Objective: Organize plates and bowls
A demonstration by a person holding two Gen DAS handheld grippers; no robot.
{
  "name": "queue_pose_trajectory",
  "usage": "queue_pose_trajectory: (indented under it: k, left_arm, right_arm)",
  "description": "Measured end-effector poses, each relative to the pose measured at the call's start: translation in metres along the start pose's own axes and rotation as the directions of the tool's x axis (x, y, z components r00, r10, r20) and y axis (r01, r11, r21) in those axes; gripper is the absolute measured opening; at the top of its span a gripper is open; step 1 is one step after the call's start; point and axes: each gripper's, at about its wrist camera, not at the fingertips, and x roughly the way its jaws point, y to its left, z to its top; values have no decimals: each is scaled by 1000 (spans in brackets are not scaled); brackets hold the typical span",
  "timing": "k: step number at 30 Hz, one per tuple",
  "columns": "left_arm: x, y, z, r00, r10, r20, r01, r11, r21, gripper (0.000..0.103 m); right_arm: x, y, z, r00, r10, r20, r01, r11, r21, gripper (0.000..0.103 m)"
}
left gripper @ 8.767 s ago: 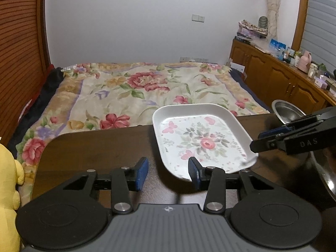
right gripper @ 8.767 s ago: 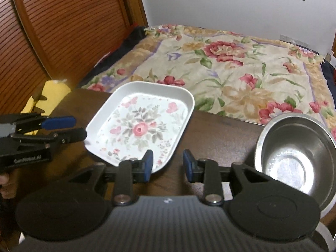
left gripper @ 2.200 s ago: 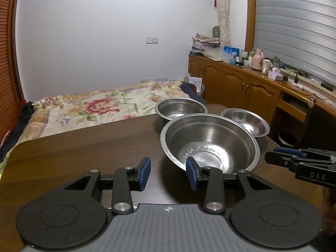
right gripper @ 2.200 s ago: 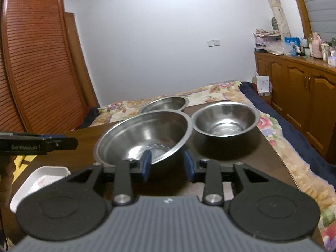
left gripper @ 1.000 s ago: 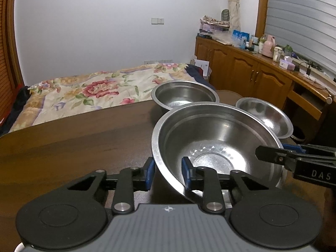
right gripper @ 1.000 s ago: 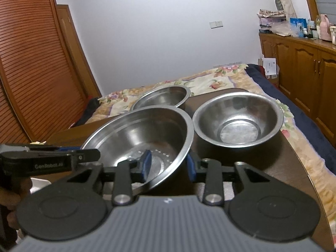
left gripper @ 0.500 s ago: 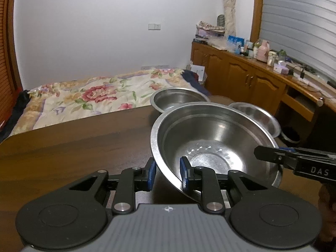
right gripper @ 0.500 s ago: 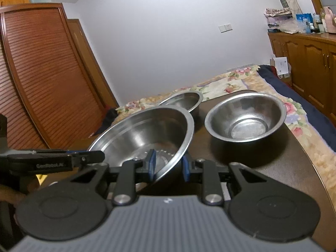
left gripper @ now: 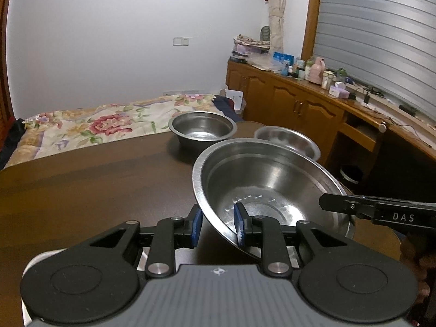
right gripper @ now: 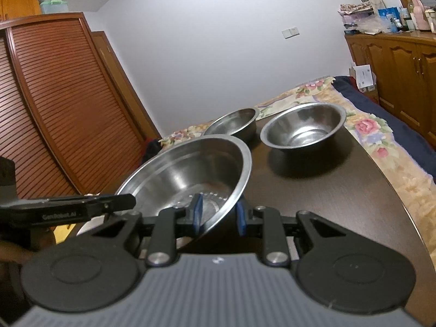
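Both the left gripper [left gripper: 217,224] and the right gripper [right gripper: 218,214] pinched the big bowl's [left gripper: 268,182] rim between nearly closed fingers [left gripper: 196,224], above the bench [left gripper: 95,185].

My left black two-finger gripper [left gripper: 216,224] and right black two-finger gripper [right gripper: 216,214] each clamp blue pads on opposite rims of the large steel bowl [left gripper: 268,188].

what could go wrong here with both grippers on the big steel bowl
Each hand-held gripper, left and right, pinches only the thin rim of the large bowl, which is tilted; smooth steel could slip out. Two smaller bowls stand just beyond it, so a swing forward could knock them.
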Motion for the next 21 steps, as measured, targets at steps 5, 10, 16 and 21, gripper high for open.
queue_pose_trajectory:
  k: [5,10,16,21]
  left_arm:
    - [-7,-3,-14,1000,-19,-12,18,1000,-5,28]
    - [-11,-5,-23,999,-26,-19,25,1000,-4,28]
    - [-14,-6,-31,999,-28,-27,28,1000,-6,28]
    - [-11,-6,-36,999,-25,-38,25,1000,-8,28]
  right_arm:
    - [-6,-1,-6,1000,-4,-6,4,1000,-10,27]
    - [-9,-5,-14,1000,0,-19,0,1000,11,27]
    - [-12,-6,-20,1000,0,-26,0,1000,18,27]
    - [-11,-7,-22,999,-1,-32,2,1000,23,26]
